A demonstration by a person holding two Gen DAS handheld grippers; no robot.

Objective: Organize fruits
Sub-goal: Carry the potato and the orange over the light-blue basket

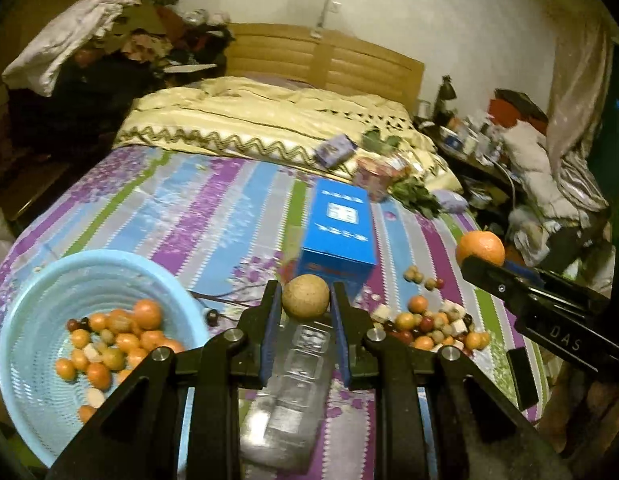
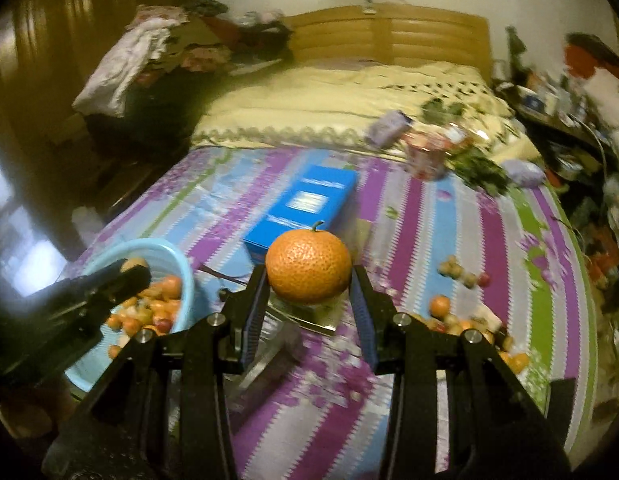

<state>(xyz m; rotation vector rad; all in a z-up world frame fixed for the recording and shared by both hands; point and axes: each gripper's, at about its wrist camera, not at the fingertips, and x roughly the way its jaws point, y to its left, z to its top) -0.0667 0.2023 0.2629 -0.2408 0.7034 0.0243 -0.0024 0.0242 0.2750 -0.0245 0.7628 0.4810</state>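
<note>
My left gripper (image 1: 305, 300) is shut on a round tan-brown fruit (image 1: 305, 295) and holds it above the striped bedsheet, right of a light blue basket (image 1: 37, 280) that holds several small orange and red fruits. My right gripper (image 2: 309, 276) is shut on a large orange (image 2: 308, 266) with a green stem, held above the bed. The right gripper with the orange (image 1: 480, 247) also shows at the right of the left wrist view. The left gripper (image 2: 121, 272) shows over the basket (image 2: 185, 276) in the right wrist view. A pile of small loose fruits (image 1: 429, 326) lies on the sheet.
A blue box (image 1: 341, 232) lies on the bed beyond both grippers. A clear plastic tray (image 1: 293, 392) lies under the left gripper. A pink tub (image 1: 375, 178), leafy greens (image 1: 413, 196) and a small carton (image 1: 333, 150) lie farther back by the folded quilt (image 1: 249, 120). A cluttered nightstand (image 1: 477, 144) stands at the right.
</note>
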